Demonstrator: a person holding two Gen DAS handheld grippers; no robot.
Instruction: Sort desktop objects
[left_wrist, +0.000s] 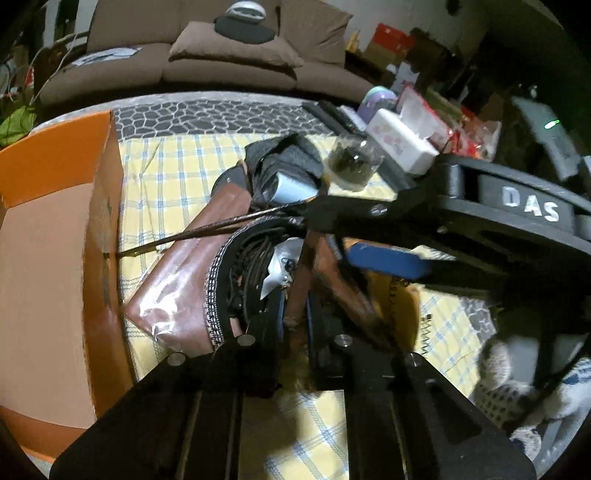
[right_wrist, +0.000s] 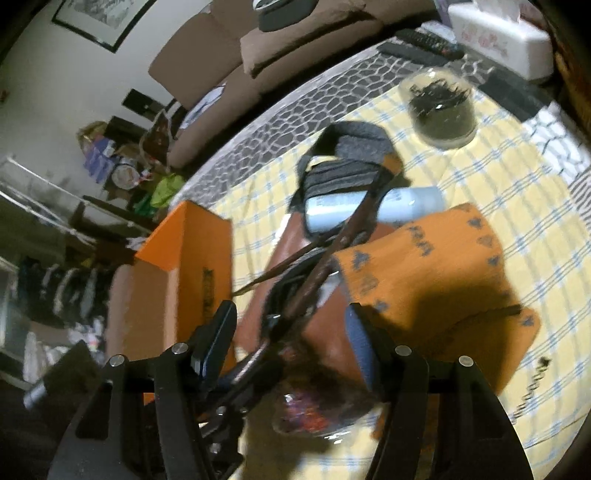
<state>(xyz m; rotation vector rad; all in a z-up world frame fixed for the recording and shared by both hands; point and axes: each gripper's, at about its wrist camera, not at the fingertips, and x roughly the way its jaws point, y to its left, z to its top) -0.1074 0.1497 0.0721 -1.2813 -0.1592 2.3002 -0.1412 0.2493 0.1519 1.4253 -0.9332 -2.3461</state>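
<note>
The brown leather bag (left_wrist: 184, 280) lies on the checked tabletop (left_wrist: 177, 166), just beside the orange box (left_wrist: 48, 258), its mouth open toward me with dark cords and a scrap of foil showing inside. I judge it soft and floppy rather than stiff: the body will sag and spill if lifted by one corner, and its glossy skin looks slippery. The strap (left_wrist: 299, 284) is the sensible hold, thin, tough and easy to pinch.

My left claw (left_wrist: 295, 332) is closed on that strap, which runs up between the blue pads. My right claw (right_wrist: 288, 332) stands apart, straddling the strap (right_wrist: 314, 273) and the bag (right_wrist: 325, 339) without pinching either; in the left view it reaches in from the right (left_wrist: 388, 236).

A pale bottle (right_wrist: 373, 210) and a grey pouch (right_wrist: 354, 155) rest at the bag's far end, and an orange cloth (right_wrist: 443, 266) lies against its side. These may drag or roll if I pull.

Farther off stand a glass jar (right_wrist: 441, 107) of dark leaves, fragile, and a white tissue box (right_wrist: 498, 37) near the remotes (right_wrist: 424, 42).
</note>
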